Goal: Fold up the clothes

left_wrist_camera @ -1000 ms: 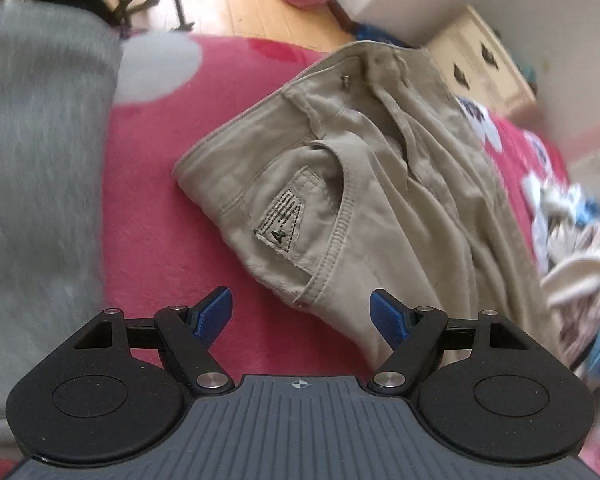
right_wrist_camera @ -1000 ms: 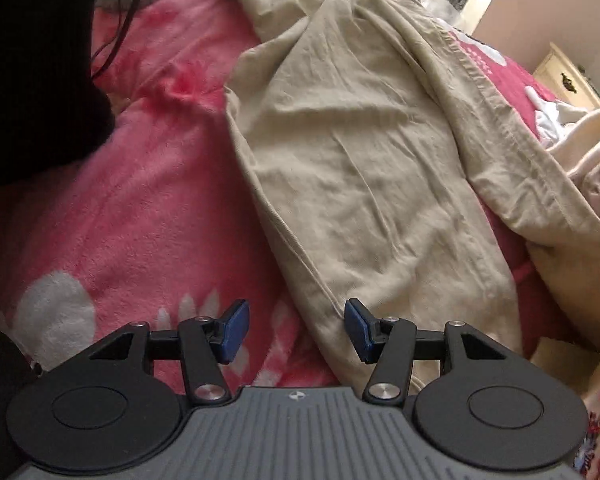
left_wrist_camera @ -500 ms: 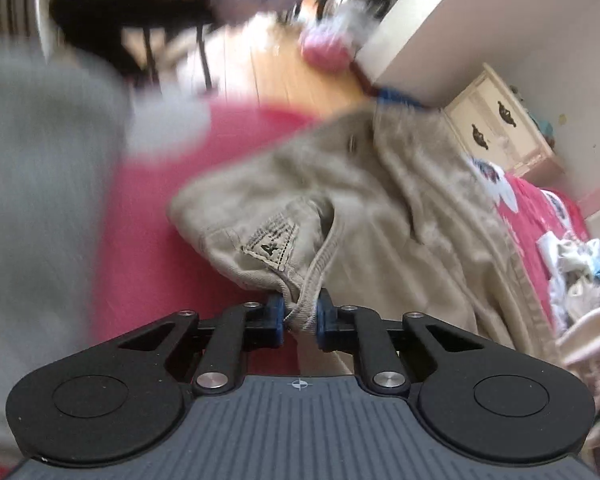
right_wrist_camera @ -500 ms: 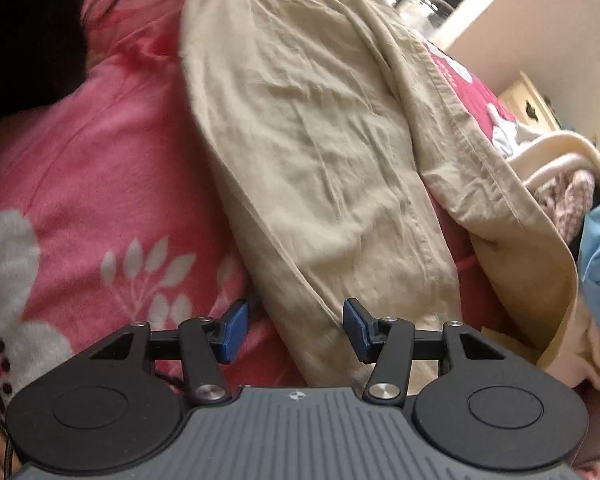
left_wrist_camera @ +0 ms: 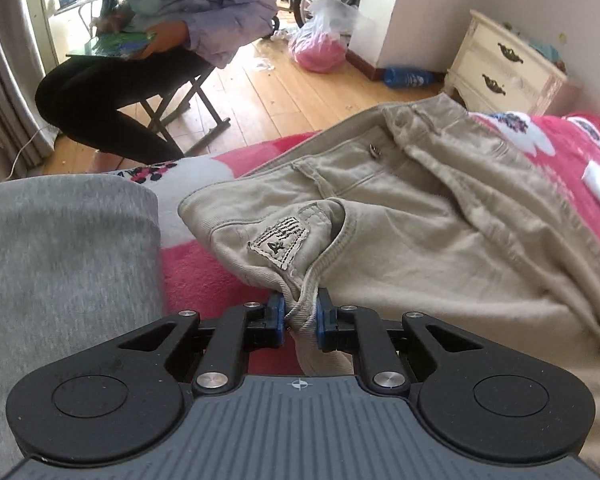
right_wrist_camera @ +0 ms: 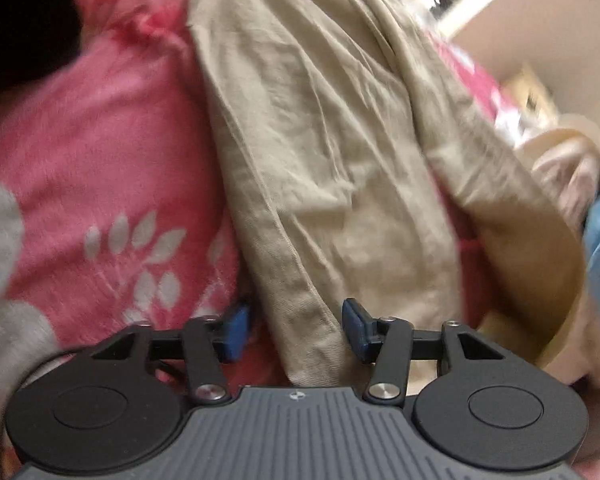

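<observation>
Khaki cotton trousers (left_wrist_camera: 400, 240) on pink fleece blanket (left_wrist_camera: 204, 276): left gripper (left_wrist_camera: 299, 316) pinches pocket corner; right gripper (right_wrist_camera: 296, 330), jaws just narrowing, straddles leg edge unclamped. Risk: one-sided lift bunches fabric.

Left wrist view: trousers (left_wrist_camera: 420, 240) lie across the blanket (left_wrist_camera: 196, 276), waistband end toward the floor (left_wrist_camera: 284, 92), with a folded garment (left_wrist_camera: 60, 264) beside them on the left and a pocket edge between the pads of the left gripper (left_wrist_camera: 300, 316). Behind the bed: a seated person (left_wrist_camera: 148, 40) at left, a bag (left_wrist_camera: 320, 44) on the floor at centre, a bottle (left_wrist_camera: 408, 77) just left of the dresser (left_wrist_camera: 500, 72) at right. Right wrist view (blurred): a trouser leg lies between the fingers of the right gripper (right_wrist_camera: 296, 328), blanket to its left, probably a heap of other clothes (right_wrist_camera: 572, 184) to its right.
</observation>
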Available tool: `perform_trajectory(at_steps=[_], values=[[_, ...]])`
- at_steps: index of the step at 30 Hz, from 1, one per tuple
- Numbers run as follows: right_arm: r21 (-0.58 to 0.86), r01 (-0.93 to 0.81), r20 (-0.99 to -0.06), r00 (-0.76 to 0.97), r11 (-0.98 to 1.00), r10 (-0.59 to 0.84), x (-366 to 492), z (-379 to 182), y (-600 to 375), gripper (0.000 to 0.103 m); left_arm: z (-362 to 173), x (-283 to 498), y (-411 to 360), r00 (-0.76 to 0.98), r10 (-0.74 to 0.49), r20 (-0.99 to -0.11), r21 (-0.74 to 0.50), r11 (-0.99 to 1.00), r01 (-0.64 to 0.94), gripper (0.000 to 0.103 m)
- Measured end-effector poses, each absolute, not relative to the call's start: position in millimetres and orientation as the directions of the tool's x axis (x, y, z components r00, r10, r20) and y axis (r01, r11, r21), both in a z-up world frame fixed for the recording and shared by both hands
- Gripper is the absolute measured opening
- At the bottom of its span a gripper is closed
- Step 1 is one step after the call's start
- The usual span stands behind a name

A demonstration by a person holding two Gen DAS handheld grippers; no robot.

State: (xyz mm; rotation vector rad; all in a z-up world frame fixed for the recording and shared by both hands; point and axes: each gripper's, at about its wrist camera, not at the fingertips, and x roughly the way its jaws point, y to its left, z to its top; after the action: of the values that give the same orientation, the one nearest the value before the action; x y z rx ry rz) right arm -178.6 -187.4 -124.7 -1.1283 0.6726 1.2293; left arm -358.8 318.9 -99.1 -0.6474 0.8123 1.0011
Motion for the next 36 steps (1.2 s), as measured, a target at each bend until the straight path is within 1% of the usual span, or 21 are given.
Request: perform_trajectory(at_steps=[1, 2, 6, 8, 11, 15, 18, 19, 22, 23, 24, 25, 26, 27, 29, 32, 36], values=[[-0.225, -0.974, -0.907, 0.203, -0.018, 0.369, -172, -119, -186, 0.013, -100, -359, 320, 0.302, 0.468, -0.830, -0.101, 0.407, -0.908, 0.013], [-0.170, -0.985, -0.914, 0.162, 0.011, 0.373, -167, -111, -186, 0.010, -99, -358, 319, 0.302, 0.470, -0.829, -0.099, 0.409, -0.907, 0.013], [0.065, -0.997, -0.914, -0.040, 0.049, 0.403, -153, -76, -196, 0.009, -87, -357, 314, 0.320, 0.496, -0.807, -0.077, 0.450, -0.890, 0.013], [0.154, -0.987, -0.907, -0.120, 0.052, 0.403, -152, -69, -199, 0.009, -88, -355, 315, 0.311, 0.499, -0.809, -0.062, 0.453, -0.889, 0.013], [0.163, -0.987, -0.925, -0.147, 0.015, 0.351, -164, -78, -199, 0.009, -97, -352, 319, 0.290, 0.494, -0.820, -0.047, 0.446, -0.894, 0.013], [0.221, -0.975, -0.925, -0.219, -0.031, 0.311, -180, -85, -198, 0.008, -99, -351, 316, 0.284, 0.504, -0.816, -0.033, 0.450, -0.892, 0.012], [0.200, -0.978, -0.933, -0.209, -0.061, 0.293, -195, -91, -198, 0.008, -88, -354, 311, 0.302, 0.528, -0.794, -0.012, 0.483, -0.876, 0.012], [0.186, -0.981, -0.940, -0.195, -0.060, 0.280, -198, -98, -197, 0.009, -92, -355, 310, 0.296, 0.524, -0.799, 0.001, 0.492, -0.870, 0.012], [0.176, -0.983, -0.957, -0.184, -0.056, 0.223, -203, -121, -192, 0.013, -111, -355, 310, 0.256, 0.499, -0.828, 0.041, 0.509, -0.860, 0.014], [0.179, -0.981, -0.960, -0.190, -0.071, 0.204, -206, -124, -191, 0.020, -117, -355, 310, 0.248, 0.497, -0.832, 0.054, 0.517, -0.854, 0.016], [0.195, -0.977, -0.961, -0.207, -0.084, 0.182, -210, -126, -191, 0.024, -120, -355, 309, 0.247, 0.497, -0.832, 0.063, 0.526, -0.848, 0.019], [0.211, -0.973, -0.961, -0.224, -0.096, 0.159, -214, -127, -192, 0.035, -121, -356, 310, 0.245, 0.497, -0.832, 0.071, 0.534, -0.842, 0.023], [0.231, -0.967, -0.960, -0.244, -0.106, 0.136, -217, -127, -193, 0.043, -121, -357, 311, 0.242, 0.497, -0.833, 0.076, 0.537, -0.840, 0.030], [0.245, -0.962, -0.959, -0.258, -0.117, 0.119, -221, -127, -196, 0.043, -119, -359, 312, 0.239, 0.492, -0.838, 0.073, 0.534, -0.842, 0.034], [0.258, -0.961, -0.957, -0.268, -0.103, 0.107, -223, -126, -199, 0.043, -113, -366, 315, 0.244, 0.474, -0.846, 0.045, 0.519, -0.854, 0.037], [0.296, -0.955, -0.949, -0.297, -0.021, 0.110, -213, -124, -203, 0.043, -97, -375, 316, 0.245, 0.478, -0.844, 0.021, 0.485, -0.874, 0.038], [0.357, -0.931, -0.927, -0.342, 0.079, 0.155, -193, -120, -201, 0.043, -74, -385, 313, 0.275, 0.551, -0.788, 0.005, 0.452, -0.892, 0.039]])
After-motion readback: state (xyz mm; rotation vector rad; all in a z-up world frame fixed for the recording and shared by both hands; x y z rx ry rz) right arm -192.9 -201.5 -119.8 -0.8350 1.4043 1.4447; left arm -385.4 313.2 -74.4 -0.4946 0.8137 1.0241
